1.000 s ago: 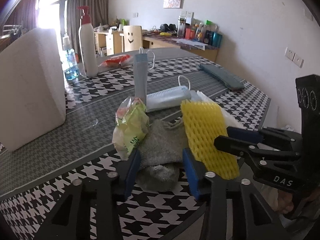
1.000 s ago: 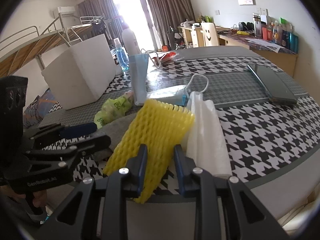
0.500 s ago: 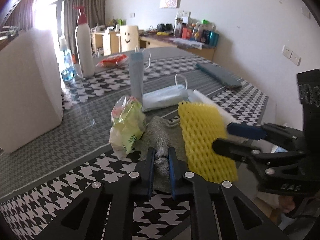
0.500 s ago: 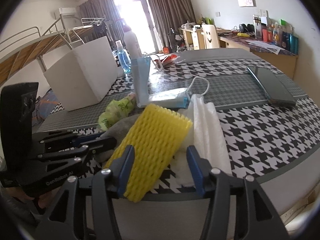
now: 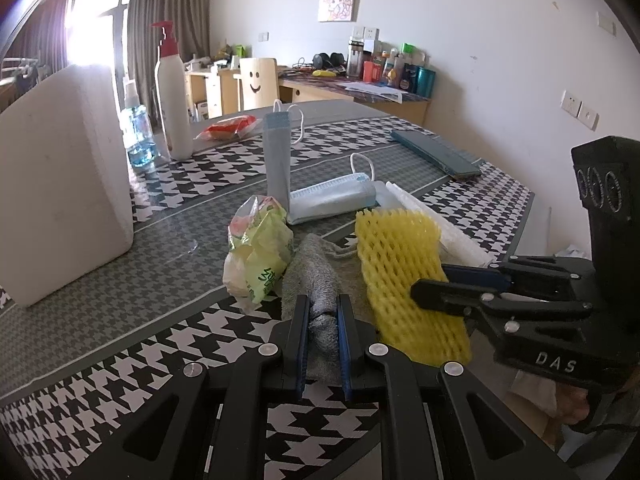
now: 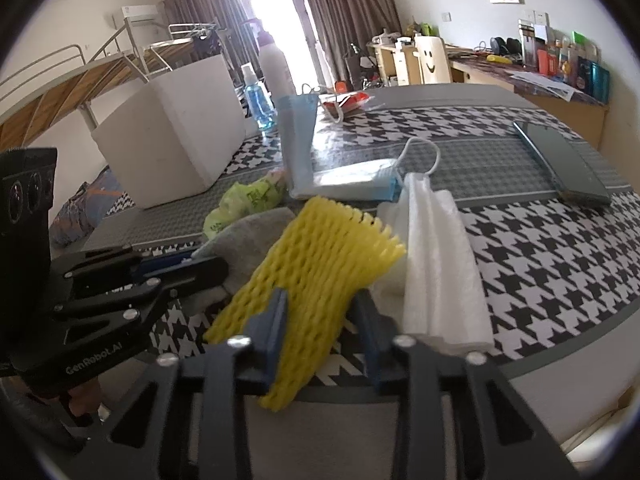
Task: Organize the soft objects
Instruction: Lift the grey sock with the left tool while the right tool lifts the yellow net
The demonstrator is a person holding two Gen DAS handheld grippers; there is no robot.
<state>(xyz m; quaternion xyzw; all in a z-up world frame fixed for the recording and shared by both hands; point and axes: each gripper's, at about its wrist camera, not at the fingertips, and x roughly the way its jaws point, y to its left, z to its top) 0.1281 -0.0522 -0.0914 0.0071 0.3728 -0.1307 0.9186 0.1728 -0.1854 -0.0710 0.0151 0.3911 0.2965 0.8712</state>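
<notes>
My left gripper point(image 5: 323, 308) is shut on a grey cloth point(image 5: 316, 276) at the table's near edge; the cloth also shows in the right wrist view point(image 6: 244, 232). A yellow foam net point(image 5: 404, 276) lies just right of the cloth, and in the right wrist view point(image 6: 320, 264) it sits between the jaws of my right gripper point(image 6: 320, 312), which stand open and wider than the net. A green snack bag point(image 5: 260, 252) is left of the cloth. Folded white tissue point(image 6: 436, 264) lies right of the net. Blue face masks point(image 5: 332, 196) lie behind.
A large white foam box point(image 5: 60, 208) stands at the left. A pump bottle point(image 5: 172, 100), a blue spray bottle point(image 5: 138, 136) and a red packet point(image 5: 230, 128) are at the back. A dark flat case point(image 5: 434, 152) lies far right. The table point(image 5: 120, 360) has a houndstooth cover.
My left gripper closed on the grey cloth. My right gripper opened and let go of the yellow foam net, which still sits between its jaws.
</notes>
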